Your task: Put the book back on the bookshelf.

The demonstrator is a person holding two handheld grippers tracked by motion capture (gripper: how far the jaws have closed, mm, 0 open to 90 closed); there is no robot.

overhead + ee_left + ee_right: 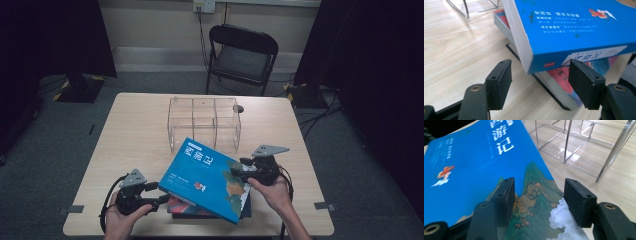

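A blue book (pixel 205 175) with white characters and a mountain picture lies tilted across a low stack of books (pixel 180 206) near the table's front edge. My left gripper (pixel 159 194) sits at the book's near left corner. In the left gripper view its jaws (pixel 540 80) stand open, and the blue book's corner (pixel 574 25) hangs just beyond them above the stack (pixel 559 80), untouched by the pads. My right gripper (pixel 239 168) is at the book's right side. Its open jaws (pixel 539 195) spread over the cover (pixel 474 170) near its edge.
A clear plastic rack (pixel 204 122) with three compartments stands behind the books at the table's middle, close to the blue book's far corner. A black folding chair (pixel 242 55) stands beyond the wooden table (pixel 135 130). Bare tabletop lies to the left.
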